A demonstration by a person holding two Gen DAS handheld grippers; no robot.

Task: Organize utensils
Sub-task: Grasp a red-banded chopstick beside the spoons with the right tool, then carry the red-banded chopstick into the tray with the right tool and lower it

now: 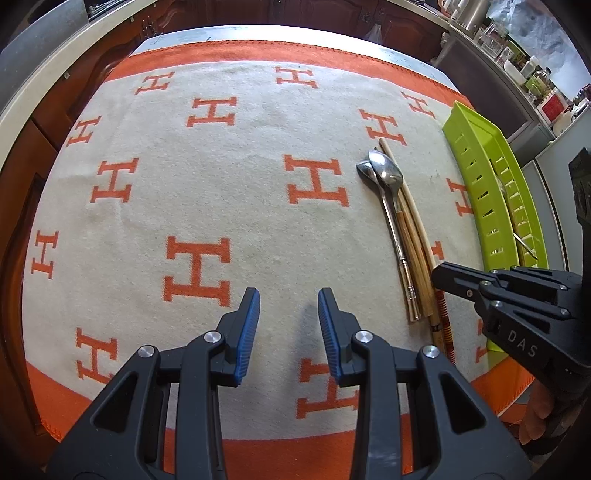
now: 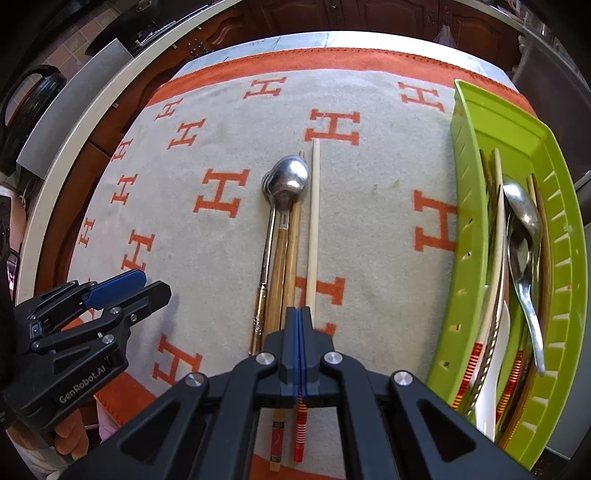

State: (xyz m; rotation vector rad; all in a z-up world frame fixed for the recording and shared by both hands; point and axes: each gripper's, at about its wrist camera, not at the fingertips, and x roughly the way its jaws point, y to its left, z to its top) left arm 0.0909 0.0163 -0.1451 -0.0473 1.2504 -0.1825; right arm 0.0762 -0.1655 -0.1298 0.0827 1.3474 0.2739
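Observation:
Two metal spoons [image 2: 288, 177] lie stacked on the orange-and-cream cloth [image 2: 369, 184], with brown wooden chopsticks [image 2: 284, 266] and a white chopstick [image 2: 314, 221] alongside. My right gripper [image 2: 300, 311] is shut on the white chopstick near its red-striped end, low over the cloth. In the left wrist view the same spoons [image 1: 384, 173] and chopsticks [image 1: 413, 251] lie right of centre, with the right gripper [image 1: 439, 275] at their near ends. My left gripper [image 1: 289, 301] hangs open over bare cloth, holding nothing, left of the pile. A green slotted tray [image 2: 554, 177] on the right holds a spoon [image 2: 521, 221] and several chopsticks.
The cloth covers a table whose far edge [image 1: 221, 31] meets dark wooden cabinets. A counter with jars and bottles [image 1: 532, 70] runs behind the green tray [image 1: 476, 177]. A hand [image 2: 70, 439] holds the left gripper [image 2: 147, 286] at the cloth's near left corner.

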